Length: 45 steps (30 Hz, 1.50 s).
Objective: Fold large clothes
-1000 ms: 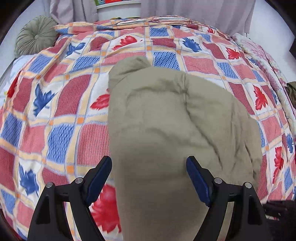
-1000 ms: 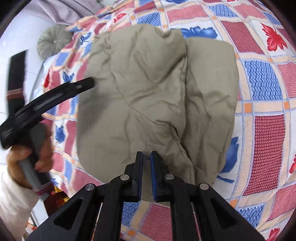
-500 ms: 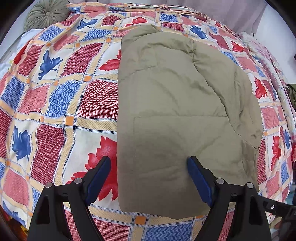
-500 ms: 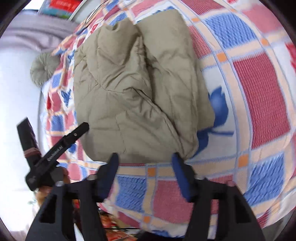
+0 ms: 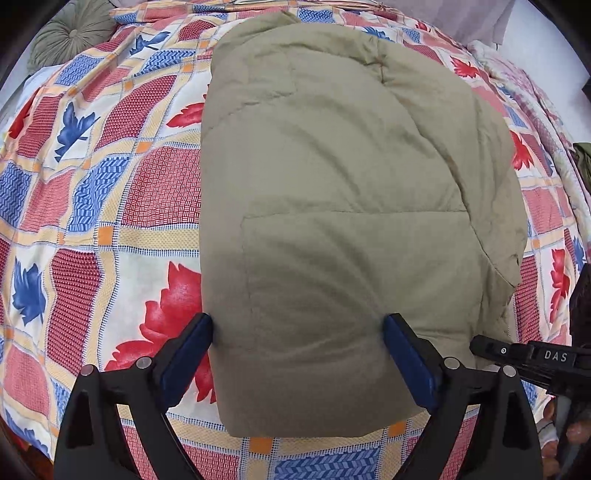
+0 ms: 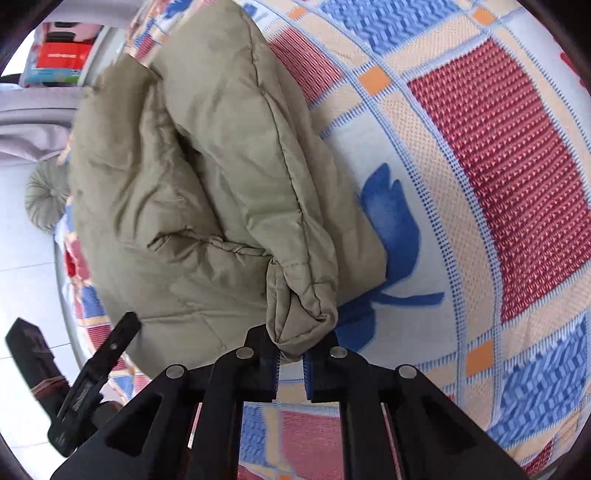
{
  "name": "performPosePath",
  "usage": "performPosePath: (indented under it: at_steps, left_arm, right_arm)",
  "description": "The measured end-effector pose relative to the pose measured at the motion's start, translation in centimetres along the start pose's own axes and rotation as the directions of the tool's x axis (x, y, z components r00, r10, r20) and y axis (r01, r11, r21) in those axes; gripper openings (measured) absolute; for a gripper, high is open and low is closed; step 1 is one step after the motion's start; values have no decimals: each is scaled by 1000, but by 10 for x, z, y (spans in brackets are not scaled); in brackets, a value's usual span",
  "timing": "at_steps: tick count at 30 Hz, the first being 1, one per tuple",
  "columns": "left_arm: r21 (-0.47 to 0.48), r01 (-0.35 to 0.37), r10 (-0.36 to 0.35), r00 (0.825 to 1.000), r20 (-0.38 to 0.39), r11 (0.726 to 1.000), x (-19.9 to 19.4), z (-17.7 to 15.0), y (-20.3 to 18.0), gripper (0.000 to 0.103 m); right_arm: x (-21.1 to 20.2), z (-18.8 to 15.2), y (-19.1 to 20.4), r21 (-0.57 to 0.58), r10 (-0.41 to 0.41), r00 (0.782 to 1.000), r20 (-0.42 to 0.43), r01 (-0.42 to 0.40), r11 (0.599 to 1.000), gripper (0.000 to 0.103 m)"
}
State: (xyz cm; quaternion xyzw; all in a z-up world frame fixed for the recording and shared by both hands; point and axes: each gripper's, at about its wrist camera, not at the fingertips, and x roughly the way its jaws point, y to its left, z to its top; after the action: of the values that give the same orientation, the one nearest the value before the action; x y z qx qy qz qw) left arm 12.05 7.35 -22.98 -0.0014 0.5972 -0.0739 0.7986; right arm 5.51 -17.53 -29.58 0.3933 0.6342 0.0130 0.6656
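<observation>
A khaki padded jacket [image 5: 332,206] lies folded into a long bundle on the patterned bedspread [image 5: 110,192]. My left gripper [image 5: 297,354] is open, its blue-padded fingers astride the near end of the bundle. In the right wrist view the jacket [image 6: 207,177] is bunched, and my right gripper [image 6: 291,363] is shut on a thick folded corner [image 6: 306,306] at its near edge. The right gripper also shows at the right edge of the left wrist view [image 5: 532,360]. The left gripper shows at the lower left of the right wrist view [image 6: 92,380].
A round green cushion [image 5: 70,33] sits at the bed's far left corner. Grey curtains [image 6: 29,122] and a shelf with red boxes [image 6: 62,59] stand behind the bed. A white floral blanket [image 5: 532,92] lies along the right side.
The right gripper, open half a second ago, has closed on the jacket's corner. The left gripper has moved closer over the near end of the bundle.
</observation>
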Motion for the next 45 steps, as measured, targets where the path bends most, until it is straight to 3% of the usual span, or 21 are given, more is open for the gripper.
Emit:
performPosePath:
  at_steps: [2, 25, 34, 37, 38, 39, 45]
  left_arm:
    - [-4, 3, -3, 1000, -1, 1000, -1, -1, 1, 94]
    - [-60, 19, -23, 997, -70, 998, -32, -11, 19, 94]
    - [-41, 28, -33, 993, -110, 999, -71, -47, 21, 94]
    - [-33, 36, -39, 995, -97, 999, -86, -61, 20, 94]
    - [-35, 41, -44, 995, -87, 999, -92, -66, 20, 102]
    - [-37, 39, -42, 996, -82, 999, -98, -69, 20, 103]
    - [-39, 30, -32, 998, -52, 999, -129, -77, 19, 103]
  right_arm:
    - [3, -1, -1, 28, 10, 1000, -10, -9, 1000, 10]
    - [-54, -34, 40, -160, -115, 992, -49, 106, 981, 13]
    - [-88, -59, 50, -258, -202, 979, -42, 184, 948, 13]
    - [-98, -69, 50, -271, -207, 978, -38, 189, 944, 13]
    - [-102, -72, 51, -280, -212, 977, -31, 195, 940, 13]
    - [-106, -75, 52, -290, -218, 976, -24, 201, 936, 13]
    - [-116, -84, 70, -314, -222, 975, -7, 209, 926, 13]
